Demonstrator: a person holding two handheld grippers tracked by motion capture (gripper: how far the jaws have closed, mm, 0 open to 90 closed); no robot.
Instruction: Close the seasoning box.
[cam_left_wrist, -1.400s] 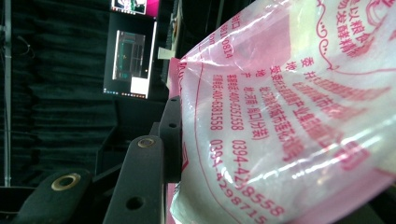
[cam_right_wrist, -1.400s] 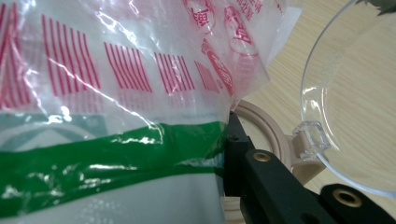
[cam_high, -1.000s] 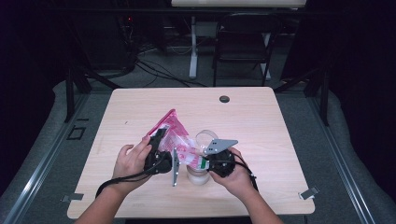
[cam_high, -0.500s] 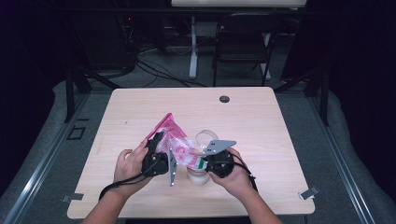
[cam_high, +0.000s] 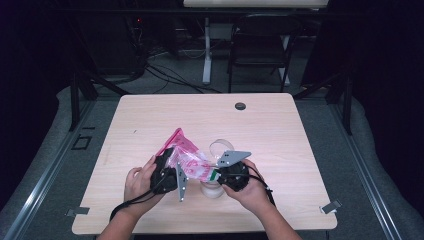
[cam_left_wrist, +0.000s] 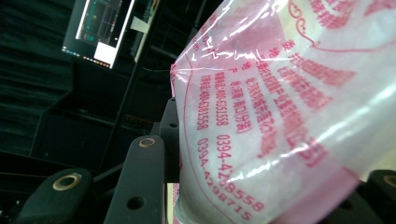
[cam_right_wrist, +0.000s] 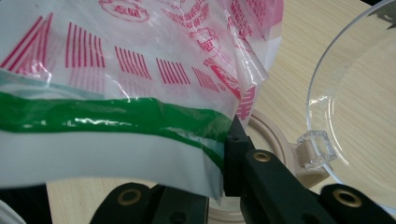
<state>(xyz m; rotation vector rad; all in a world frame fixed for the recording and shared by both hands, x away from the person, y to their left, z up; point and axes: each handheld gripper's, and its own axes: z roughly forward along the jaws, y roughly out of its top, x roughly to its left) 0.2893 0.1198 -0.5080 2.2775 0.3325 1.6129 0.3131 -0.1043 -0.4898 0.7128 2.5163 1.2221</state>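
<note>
A pink-and-white printed plastic bag (cam_high: 187, 159) hangs between both grippers above the table's front middle. My left gripper (cam_high: 171, 159) clamps the bag's bulging body, which lies between the jaws in the left gripper view, bag (cam_left_wrist: 280, 116), left gripper (cam_left_wrist: 266, 163). My right gripper (cam_high: 214, 175) is shut on the bag's green-striped edge, with the jaws pinching it in the right gripper view, bag (cam_right_wrist: 140, 93), right gripper (cam_right_wrist: 226, 154). Under the bag stands a clear jar (cam_high: 212, 191) with a beige rim (cam_right_wrist: 273, 135) and a hinged clear lid (cam_right_wrist: 355, 116) flipped open.
The wooden table (cam_high: 280, 130) has a small dark round cap (cam_high: 240, 106) near its far edge. A chair (cam_high: 260, 50) and cables lie on the floor beyond it. Both of the person's hands rest close to the front edge.
My left gripper and the bag's raised corner have sunk a little toward the table. The right gripper has kept still on the bag's edge.
</note>
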